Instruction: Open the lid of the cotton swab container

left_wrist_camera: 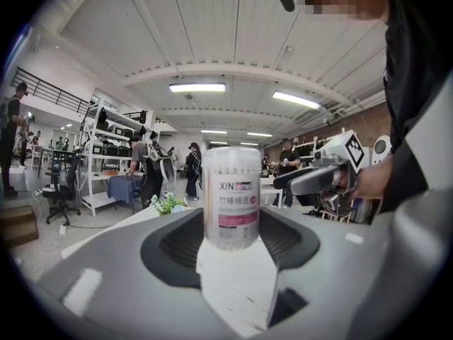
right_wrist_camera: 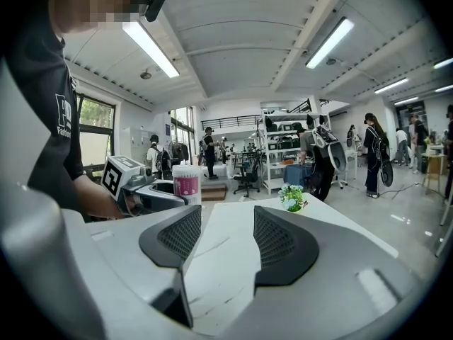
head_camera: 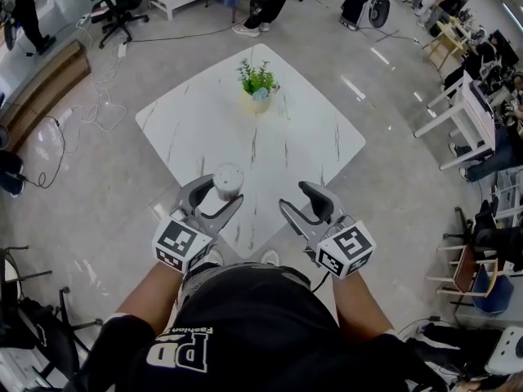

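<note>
- The cotton swab container (head_camera: 228, 180), a clear round tub with a pink label, stands upright on the white marbled table (head_camera: 310, 129), towards the 6 o'clock corner nearest the person
- Its lid is still on, seen from above as a pale round disc
- The left tongs (head_camera: 225, 190) are closed on the container: in the left gripper view the tub fills the gap, with a dark ribbed pad against each side of its lower half
- The right tongs (head_camera: 300, 201) are open and empty, the two pads well apart with only bare table showing between them
- The right tongs sit at about 3 o'clock of the container, near it but not touching, and point much the same way as the left pair
- Both pairs hover low over the near corner of the table, each with its black-and-white marker cube at the back
- A small potted plant (head_camera: 257, 86) with green leaves stands at 12 o'clock on the table, well apart from the container
- Office chairs and shelving ring the room beyond the table
</note>
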`<state>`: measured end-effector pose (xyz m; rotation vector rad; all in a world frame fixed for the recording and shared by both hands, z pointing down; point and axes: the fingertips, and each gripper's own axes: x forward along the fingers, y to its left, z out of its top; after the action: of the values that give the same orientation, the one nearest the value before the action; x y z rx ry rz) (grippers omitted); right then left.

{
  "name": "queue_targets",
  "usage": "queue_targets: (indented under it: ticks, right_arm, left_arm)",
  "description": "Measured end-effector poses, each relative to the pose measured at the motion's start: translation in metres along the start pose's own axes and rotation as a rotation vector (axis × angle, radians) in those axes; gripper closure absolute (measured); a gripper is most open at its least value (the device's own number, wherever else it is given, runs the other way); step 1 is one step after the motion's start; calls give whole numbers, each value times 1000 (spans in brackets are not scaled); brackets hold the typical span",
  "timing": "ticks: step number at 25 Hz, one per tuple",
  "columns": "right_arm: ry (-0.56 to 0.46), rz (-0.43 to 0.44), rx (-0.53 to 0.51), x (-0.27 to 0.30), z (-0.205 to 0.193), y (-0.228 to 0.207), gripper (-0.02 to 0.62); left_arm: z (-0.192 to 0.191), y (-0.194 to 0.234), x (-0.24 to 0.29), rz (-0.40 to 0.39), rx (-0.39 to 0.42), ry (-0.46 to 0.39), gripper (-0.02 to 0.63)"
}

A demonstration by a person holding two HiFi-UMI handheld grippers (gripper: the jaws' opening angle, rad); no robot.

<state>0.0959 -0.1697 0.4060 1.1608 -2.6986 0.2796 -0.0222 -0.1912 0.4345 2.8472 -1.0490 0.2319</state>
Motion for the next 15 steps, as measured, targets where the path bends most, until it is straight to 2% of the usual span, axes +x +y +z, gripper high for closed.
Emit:
queue_targets:
  ticks: [8,15]
  right_arm:
    - [-4,-16,4,-1,0,-2,383]
    - [-22,-2,14,0,18,6,383]
  left_arm:
    - [-1,-2,2,-10,3,2,308]
    - [-3,-4,4,-12,13,10,308]
